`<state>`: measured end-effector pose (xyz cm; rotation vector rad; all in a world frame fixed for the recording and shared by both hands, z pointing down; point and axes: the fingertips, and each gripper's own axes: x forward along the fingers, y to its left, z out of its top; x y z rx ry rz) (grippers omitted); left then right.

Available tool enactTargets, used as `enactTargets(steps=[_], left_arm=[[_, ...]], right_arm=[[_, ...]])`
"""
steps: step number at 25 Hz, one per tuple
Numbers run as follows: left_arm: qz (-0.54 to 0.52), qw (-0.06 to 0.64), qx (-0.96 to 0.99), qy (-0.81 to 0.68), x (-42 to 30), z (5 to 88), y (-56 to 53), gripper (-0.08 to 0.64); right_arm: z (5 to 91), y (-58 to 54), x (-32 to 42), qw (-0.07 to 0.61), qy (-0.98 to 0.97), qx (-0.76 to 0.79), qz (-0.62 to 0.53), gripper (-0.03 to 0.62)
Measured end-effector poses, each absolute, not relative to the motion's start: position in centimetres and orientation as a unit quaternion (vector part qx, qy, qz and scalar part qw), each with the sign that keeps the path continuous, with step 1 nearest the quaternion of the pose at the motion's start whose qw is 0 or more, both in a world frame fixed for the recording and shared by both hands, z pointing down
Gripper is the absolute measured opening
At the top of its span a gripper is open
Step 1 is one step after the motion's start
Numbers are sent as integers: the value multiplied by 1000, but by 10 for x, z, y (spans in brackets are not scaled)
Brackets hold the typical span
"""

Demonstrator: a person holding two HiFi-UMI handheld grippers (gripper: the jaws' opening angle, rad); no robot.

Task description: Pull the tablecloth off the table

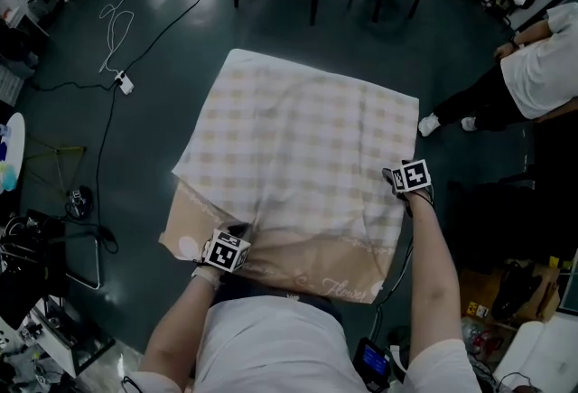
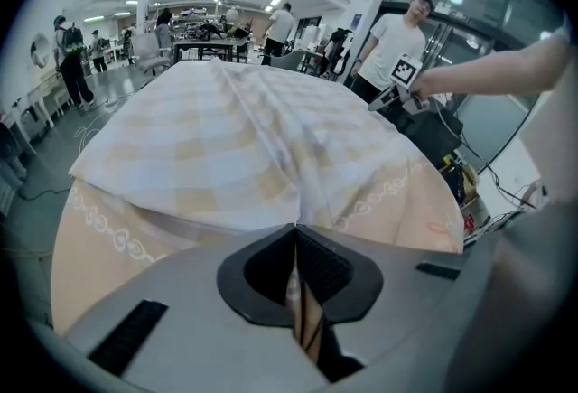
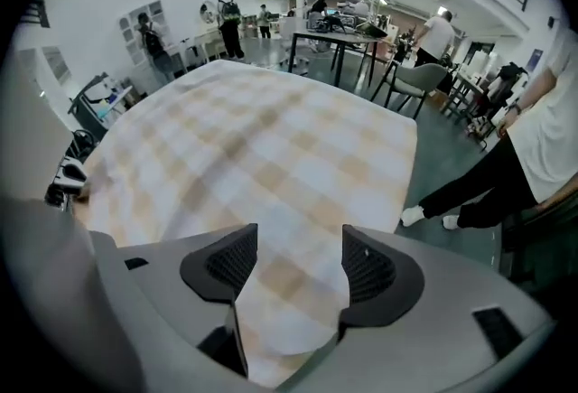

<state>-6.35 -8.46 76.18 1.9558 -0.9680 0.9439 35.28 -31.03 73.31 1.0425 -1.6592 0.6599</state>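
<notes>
Checked cream-and-white fabric, the tablecloth (image 1: 298, 138), drapes the whole table and hides it, with its edges hanging toward the dark floor (image 1: 135, 156). Along the near edge the cloth lies bunched, baring its tan printed border (image 1: 307, 269), probably because the left gripper (image 2: 296, 233) is clamped tight on a fold there, ready to drag it. The right gripper (image 3: 298, 265) hangs over the near right edge with its jaws spread wide. Cloth lies between them unpinched, so it seems to be lining up a second hold.
</notes>
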Motion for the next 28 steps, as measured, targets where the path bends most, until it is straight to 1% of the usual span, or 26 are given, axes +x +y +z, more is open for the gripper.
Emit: enactTargets(steps=[2,6,11,16,21,23,28], left_arm=[[365,376,764,-377,-62,761,-85,12],[366,375,763,-378,-62,762,-84,12],[369,372,761,-383,-62,762,-84,12],[369,369,761,-385,-61,761,-85,12],[361,376,758,-392,-63,760,-87,12],[360,375,759,-393,-64,759,-88,12],[353,376,763,-389,-67,762,-87,14]], right_arm=[[743,-308,358,511,-680,436,295,255],[749,-307,357,473,-678,451,336,253],[745,-304,347,471,-674,466,325,252],[745,-288,323,467,-690,459,310,231],[748,-265,285,469,-712,437,287,182],[749,-255,273,466,-716,436,284,151],[751,-229,255,463,-720,433,280,113]])
